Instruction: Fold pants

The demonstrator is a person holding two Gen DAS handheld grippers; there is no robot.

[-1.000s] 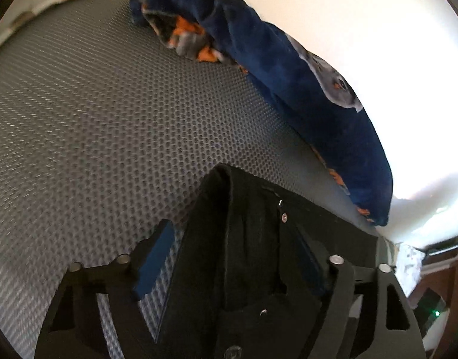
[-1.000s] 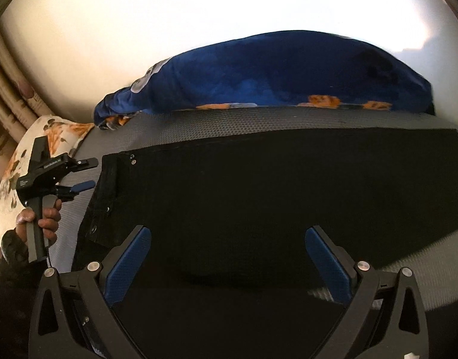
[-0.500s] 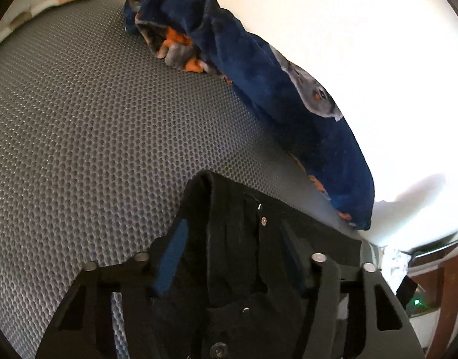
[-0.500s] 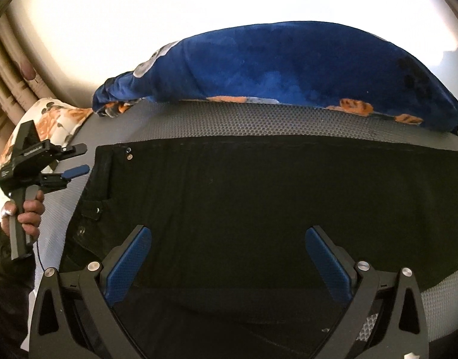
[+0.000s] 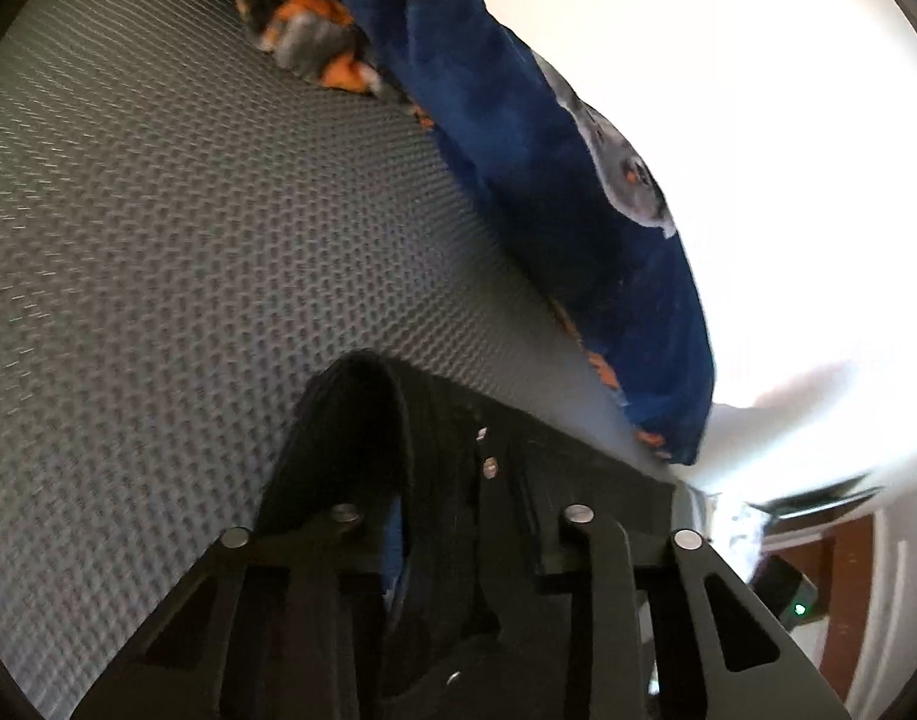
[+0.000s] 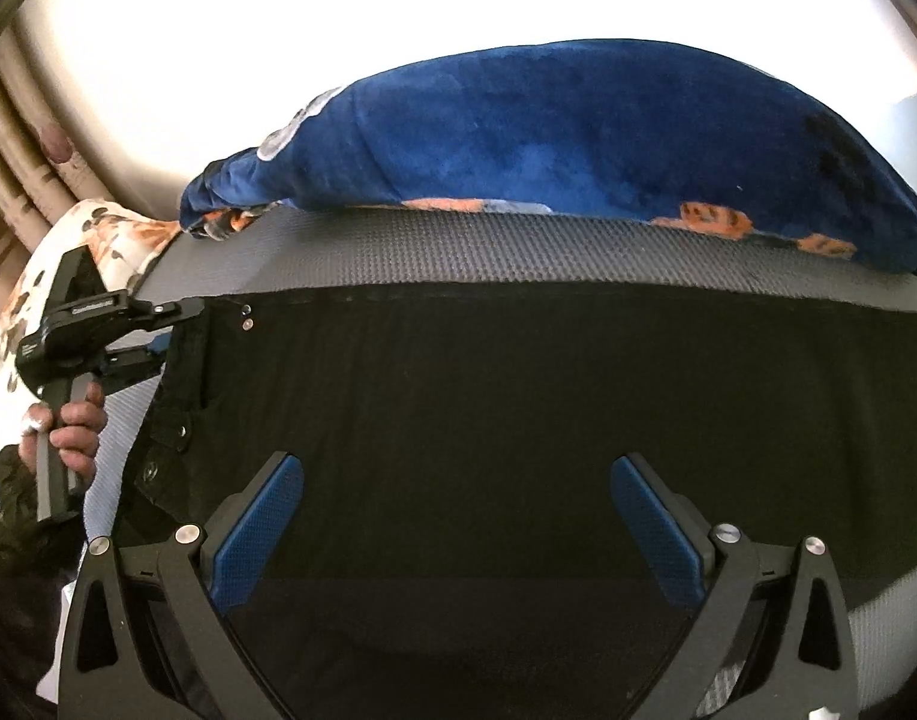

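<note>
Black pants (image 6: 518,396) lie flat across the grey honeycomb mat (image 6: 518,252), waistband to the left. My left gripper (image 5: 452,516) is shut on the waistband (image 5: 362,408), which bunches up between its fingers near two metal buttons (image 5: 488,467). In the right wrist view the left gripper (image 6: 158,336) pinches the waistband's far corner. My right gripper (image 6: 458,516) is open with its blue pads (image 6: 260,522) spread wide, just above the middle of the pants, holding nothing.
A dark blue blanket with orange and grey print (image 6: 578,132) is heaped along the mat's far edge, also in the left wrist view (image 5: 548,192). A floral pillow (image 6: 50,276) lies at the left. A bright wall is behind.
My left gripper has closed from open onto the waistband, which now puckers up. My right gripper has stayed open and shifted slightly over the pants.
</note>
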